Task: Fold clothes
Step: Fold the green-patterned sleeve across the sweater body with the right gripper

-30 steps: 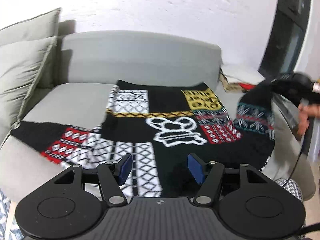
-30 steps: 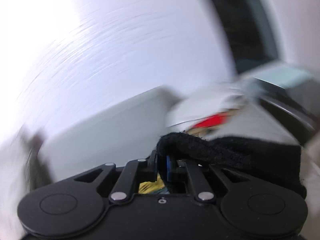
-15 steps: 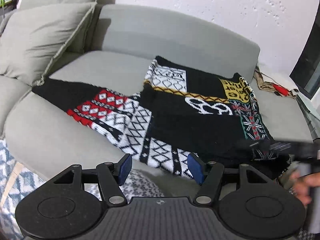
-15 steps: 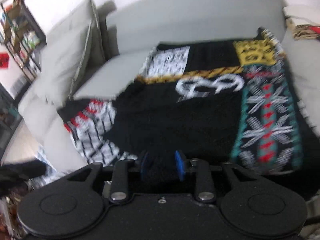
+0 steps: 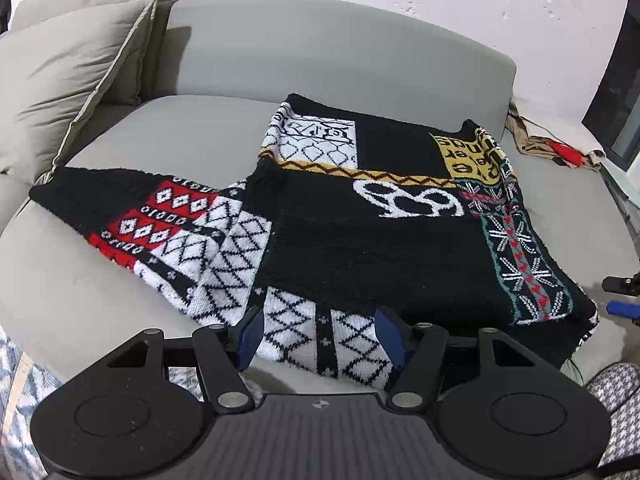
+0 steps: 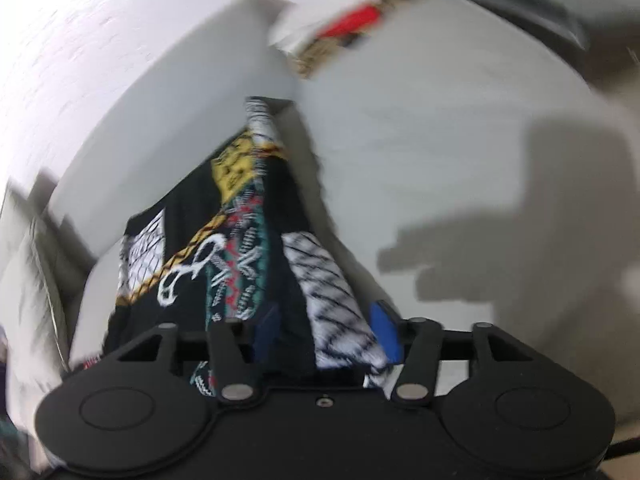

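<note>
The left gripper (image 5: 320, 338) hangs with its jaws spread wide over the near hem of the patterned sweater (image 5: 360, 240), gripping nothing. The right gripper (image 6: 326, 336) is released too, its blue pads either side of the sweater's edge. The sweater lies on the grey sofa (image 5: 320, 52), one sleeve (image 5: 132, 216) stretched toward the cushions (image 5: 60, 80).

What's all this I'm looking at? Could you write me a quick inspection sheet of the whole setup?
Surface: grey sofa.
Job's things: patterned sweater spread flat, right sleeve folded across, left sleeve out.
Clutter: red and beige bundle at the sofa's far right.
Grippers: left gripper open, over the hem; right gripper open, sweater edge between its fingers.
Cables: dark cable at the right edge, partly hidden.
Surroundings: cushions, white wall.
</note>
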`<action>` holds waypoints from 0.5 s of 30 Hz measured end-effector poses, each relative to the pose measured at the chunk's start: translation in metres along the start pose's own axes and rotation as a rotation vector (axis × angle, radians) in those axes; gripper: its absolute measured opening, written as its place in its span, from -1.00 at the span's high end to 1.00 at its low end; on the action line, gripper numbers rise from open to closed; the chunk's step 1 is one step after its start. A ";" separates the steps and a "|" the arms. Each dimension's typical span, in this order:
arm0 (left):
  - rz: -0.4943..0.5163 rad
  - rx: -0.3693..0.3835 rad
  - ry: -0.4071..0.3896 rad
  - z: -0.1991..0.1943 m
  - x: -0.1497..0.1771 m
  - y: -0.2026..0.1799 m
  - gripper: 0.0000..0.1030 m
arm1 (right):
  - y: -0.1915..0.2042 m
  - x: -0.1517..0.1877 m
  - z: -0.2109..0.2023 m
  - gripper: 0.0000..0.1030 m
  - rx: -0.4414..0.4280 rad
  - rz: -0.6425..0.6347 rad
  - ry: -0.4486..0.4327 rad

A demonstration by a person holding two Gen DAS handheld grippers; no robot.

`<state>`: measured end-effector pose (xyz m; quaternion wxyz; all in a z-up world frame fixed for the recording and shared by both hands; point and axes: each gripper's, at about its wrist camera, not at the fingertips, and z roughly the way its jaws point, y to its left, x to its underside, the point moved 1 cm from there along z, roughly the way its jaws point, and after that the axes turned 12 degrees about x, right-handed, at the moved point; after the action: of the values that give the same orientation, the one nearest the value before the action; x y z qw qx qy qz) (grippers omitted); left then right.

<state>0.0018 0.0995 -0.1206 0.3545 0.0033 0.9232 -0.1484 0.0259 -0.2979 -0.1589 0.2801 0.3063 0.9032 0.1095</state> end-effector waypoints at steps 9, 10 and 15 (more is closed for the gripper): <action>0.056 -0.017 0.021 0.041 -0.021 -0.011 -0.08 | 0.054 0.035 0.056 1.00 0.279 -0.519 0.003; 0.062 -0.020 0.027 0.044 -0.020 -0.010 -0.08 | 0.049 0.035 0.062 1.00 0.297 -0.511 0.001; 0.062 -0.034 0.052 0.054 -0.013 -0.003 -0.08 | 0.050 0.030 0.059 1.00 0.356 -0.506 0.003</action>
<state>0.0466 0.0829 -0.1491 0.3346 0.0295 0.9340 -0.1215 0.0651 -0.2384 -0.2015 0.2390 0.1159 0.9562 -0.1229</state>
